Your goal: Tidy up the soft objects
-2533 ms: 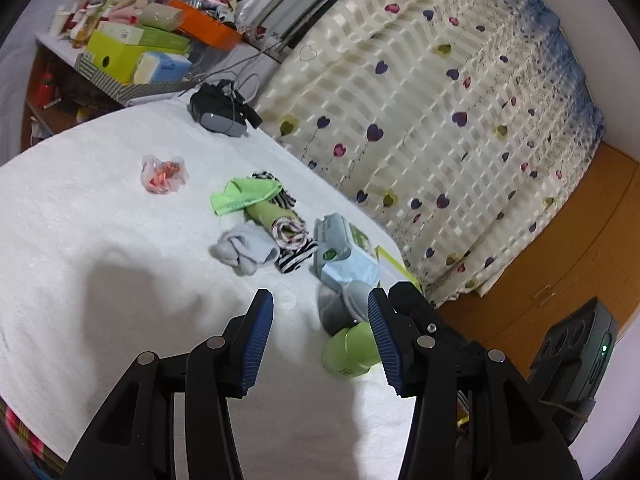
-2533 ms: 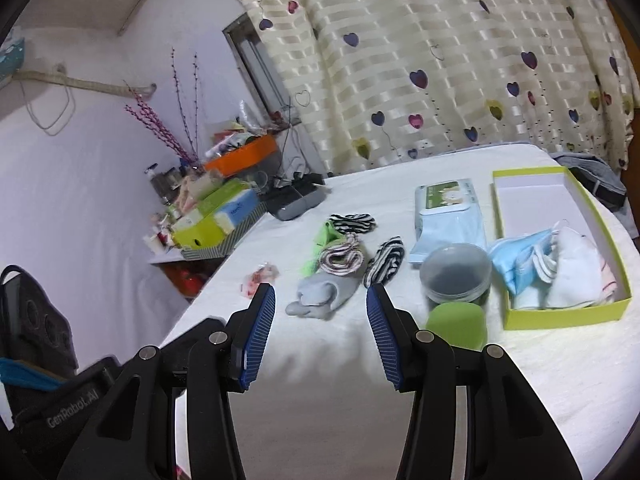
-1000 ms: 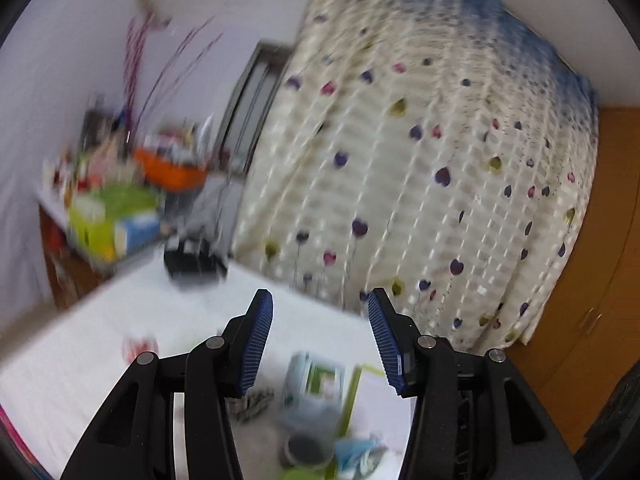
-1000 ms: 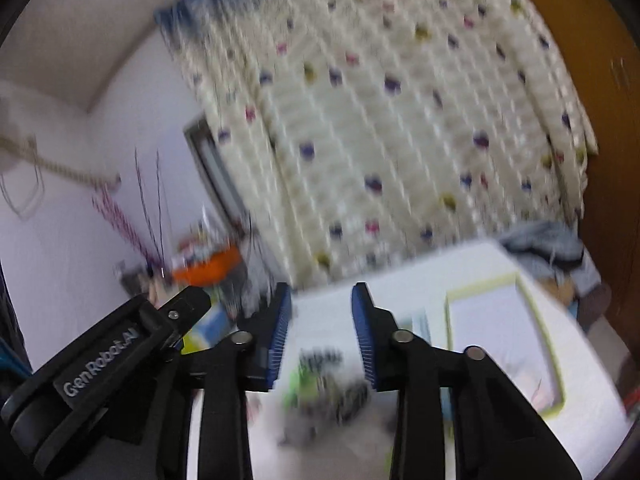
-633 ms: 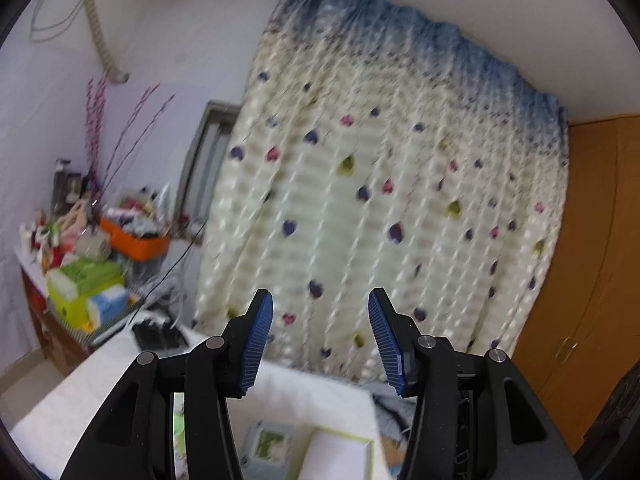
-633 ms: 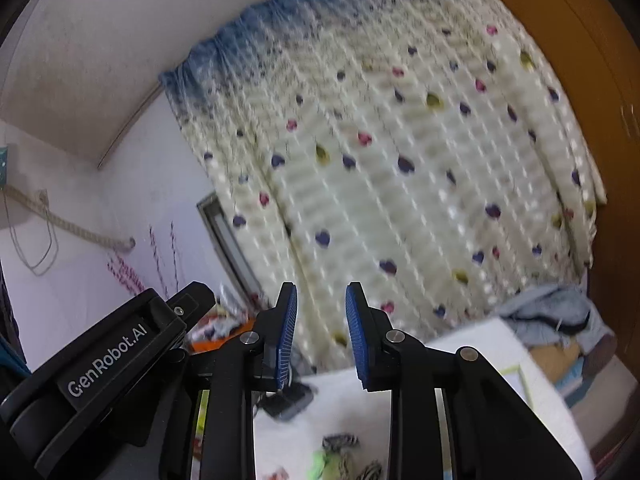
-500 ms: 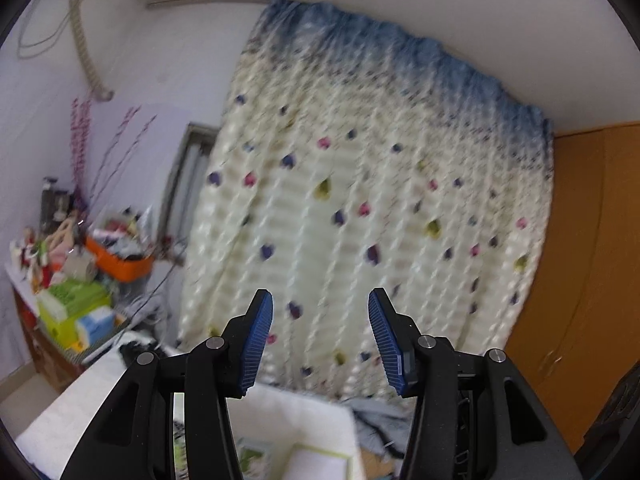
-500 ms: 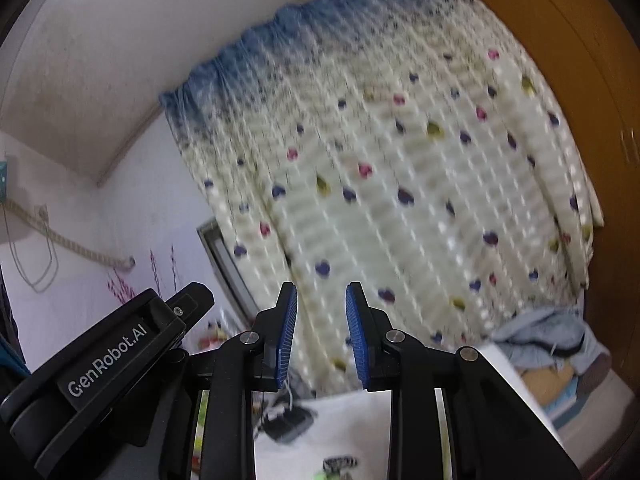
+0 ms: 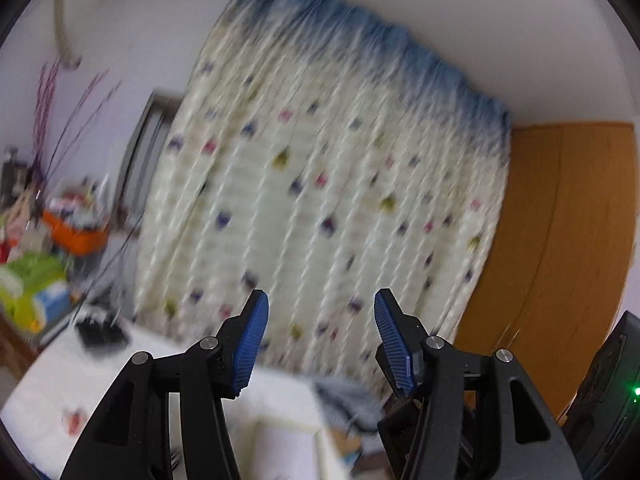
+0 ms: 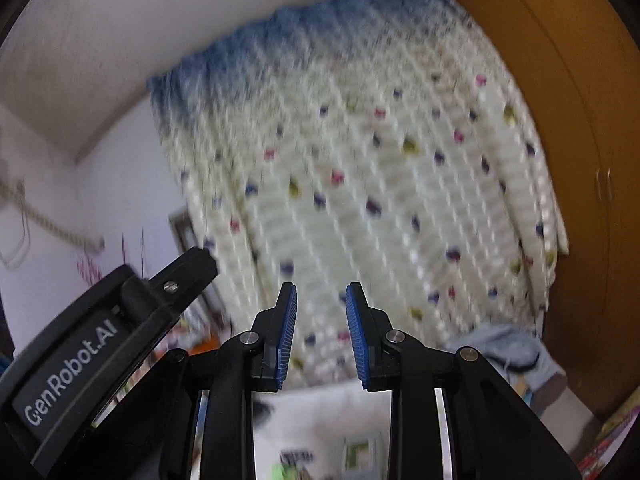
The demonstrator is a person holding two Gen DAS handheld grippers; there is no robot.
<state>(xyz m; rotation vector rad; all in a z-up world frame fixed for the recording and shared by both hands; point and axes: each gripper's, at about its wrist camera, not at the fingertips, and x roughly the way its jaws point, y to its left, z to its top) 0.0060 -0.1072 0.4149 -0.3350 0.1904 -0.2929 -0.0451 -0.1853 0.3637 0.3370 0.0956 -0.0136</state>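
Both views are blurred and face the heart-print curtain. My left gripper hangs in the air above the white table; its jaws are opening and nothing is between them. My right gripper has a narrow gap between its blue pads, also with nothing in it. Low in the right wrist view, a striped sock, a green sock and a wipes pack lie on the table. The pale box shows at the bottom of the left wrist view.
A cluttered shelf with an orange tray and a green box stands at left. A black device lies at the table's far end. Wooden wardrobe doors fill the right. Grey clothes lie beyond the table.
Both grippers have risen and tipped up, so the views swung from the tabletop to the curtain and ceiling. The left jaws now stand wider; the right jaws narrowed a second ago and stay narrow.
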